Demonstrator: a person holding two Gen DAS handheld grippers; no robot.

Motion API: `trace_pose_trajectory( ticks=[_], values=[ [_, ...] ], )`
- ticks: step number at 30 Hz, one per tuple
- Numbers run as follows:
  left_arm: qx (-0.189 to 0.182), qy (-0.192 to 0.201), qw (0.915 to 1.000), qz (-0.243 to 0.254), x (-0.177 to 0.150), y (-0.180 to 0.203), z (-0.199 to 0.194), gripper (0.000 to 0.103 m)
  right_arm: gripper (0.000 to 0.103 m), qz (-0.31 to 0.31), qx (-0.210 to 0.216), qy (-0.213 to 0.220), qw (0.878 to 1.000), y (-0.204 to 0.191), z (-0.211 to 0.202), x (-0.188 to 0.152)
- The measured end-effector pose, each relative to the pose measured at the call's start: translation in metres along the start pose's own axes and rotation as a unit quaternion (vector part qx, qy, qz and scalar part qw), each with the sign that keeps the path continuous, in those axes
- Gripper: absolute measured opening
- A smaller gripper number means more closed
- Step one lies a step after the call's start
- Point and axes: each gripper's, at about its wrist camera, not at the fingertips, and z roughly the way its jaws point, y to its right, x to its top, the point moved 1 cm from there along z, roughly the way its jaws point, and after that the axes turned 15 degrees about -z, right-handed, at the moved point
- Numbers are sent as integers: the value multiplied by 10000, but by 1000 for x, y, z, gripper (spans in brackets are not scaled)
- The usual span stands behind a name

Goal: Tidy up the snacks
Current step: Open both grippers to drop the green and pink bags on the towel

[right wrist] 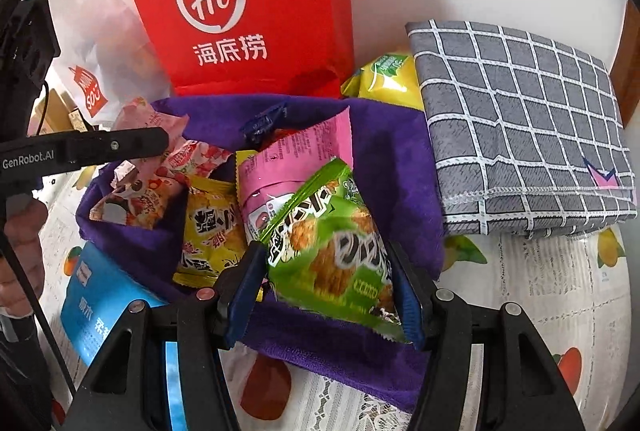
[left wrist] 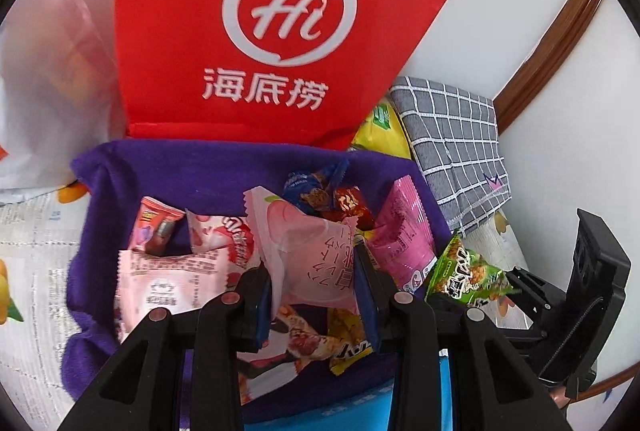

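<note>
tongs first: our left tongs (left wrist: 316,287) are clamped on a pale pink pack (left wrist: 310,251), held over the purple cloth (left wrist: 132,175). our right tongs (right wrist: 334,283) are clamped on a green pack (right wrist: 332,243), at the cloth's right edge. on the cloth we see a heap of snacks: a yellow pack (right wrist: 210,231), a magenta pack (right wrist: 296,159), a blue wrapper (left wrist: 308,191) and pink-and-red packs (left wrist: 180,263). behind the cloth stands a red bag (left wrist: 256,23), with a white bag (left wrist: 52,71) to its left. a grey checked cloth (right wrist: 520,127) lies to the right on the surface (right wrist: 560,283), a yellow bag (right wrist: 388,79) beside it. a blue box (right wrist: 100,303) sits at the near left.
</note>
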Motion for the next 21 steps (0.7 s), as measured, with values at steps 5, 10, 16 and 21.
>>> trace_pose_trajectory(
  ticks=[5,10,16,21],
  values=[
    [-123,-168,9997,-130,0,-1,12,34,60,16,18,24,10000,0,3,0],
    [-162,-263,9993,-204,0,-5,18,34,61,15,-19,4,10000,1,4,0],
    [-224,-330,9989,-237,0,-6,21,34,74,161,114,145,9997,3,-2,1],
    [-220,-303,9991,-210,0,-3,21,41,75,272,114,199,9994,6,-4,1]
  ],
)
